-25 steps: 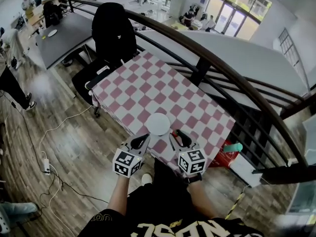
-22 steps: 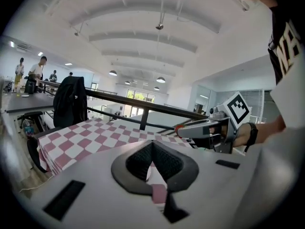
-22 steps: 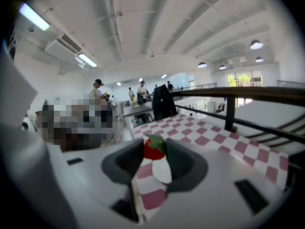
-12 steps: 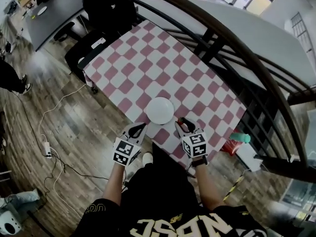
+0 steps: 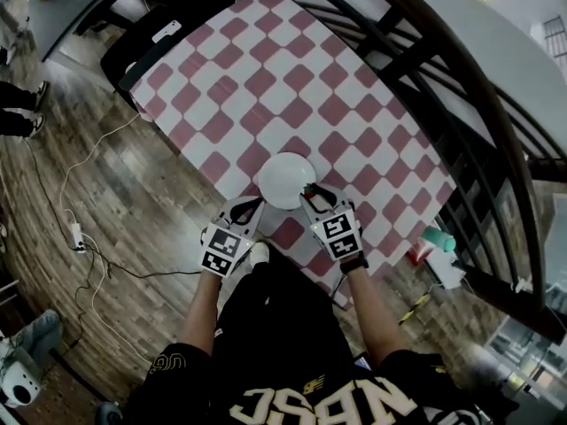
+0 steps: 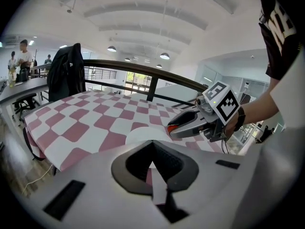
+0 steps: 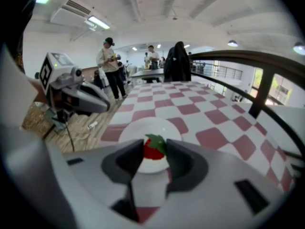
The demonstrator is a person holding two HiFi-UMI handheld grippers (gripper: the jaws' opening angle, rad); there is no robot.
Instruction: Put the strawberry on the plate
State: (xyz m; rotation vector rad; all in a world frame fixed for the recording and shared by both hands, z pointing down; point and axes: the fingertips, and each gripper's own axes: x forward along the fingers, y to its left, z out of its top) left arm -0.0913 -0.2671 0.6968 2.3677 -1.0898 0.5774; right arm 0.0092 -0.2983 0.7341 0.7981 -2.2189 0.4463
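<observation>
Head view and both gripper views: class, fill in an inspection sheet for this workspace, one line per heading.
Surface: table in pink-and-white checked cloth.
Job's things: white plate near the table's front edge; strawberry held over it.
Clutter: nothing seen.
Grippers: right gripper shut on the strawberry; left gripper shut, empty, beside the plate.
Cables: white cable and power strip on the wood floor.
Surroundings: dark railing behind the table; people standing farther off.

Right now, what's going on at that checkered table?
A person is at the checkered table with a claw in each hand. The right claw is shut on the strawberry, holding it at the near edge of the white plate; it is not released yet. The left claw is shut and empty, just beside the plate.
</observation>
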